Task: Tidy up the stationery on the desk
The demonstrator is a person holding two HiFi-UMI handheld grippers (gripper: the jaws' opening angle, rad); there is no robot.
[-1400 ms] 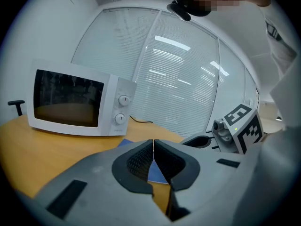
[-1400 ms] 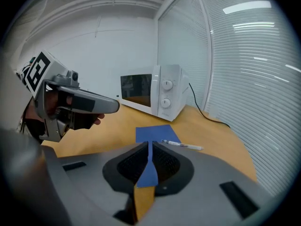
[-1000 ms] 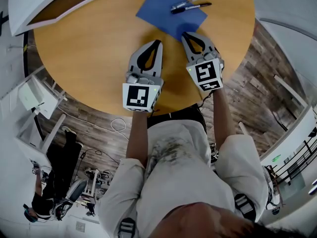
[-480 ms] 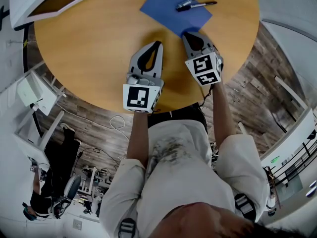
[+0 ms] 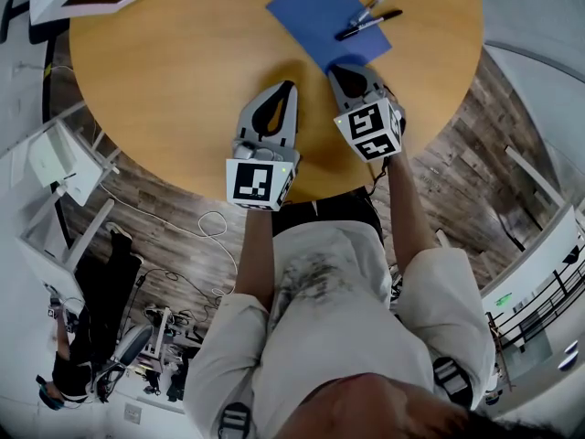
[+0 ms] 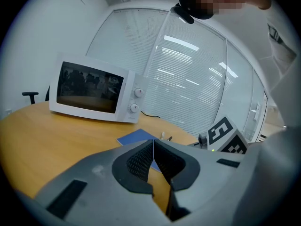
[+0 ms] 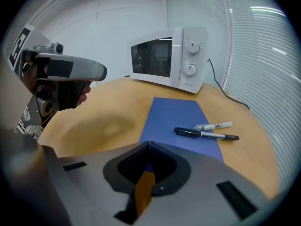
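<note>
Stationery, i.e. black marker & white pen, is lying side by side on blue sheet, far right part of tabletop. Left gripper is hovering over bare wood, jaws clenched, nothing in them. Right gripper, jaws also clenched & empty, is tipping nose-down more steeply than a sec ago, at sheet's near corner. Prob. still approach, nothing tidied yet. Containers: no tray/pen pot showing; only microwave at back, door shut.
</note>
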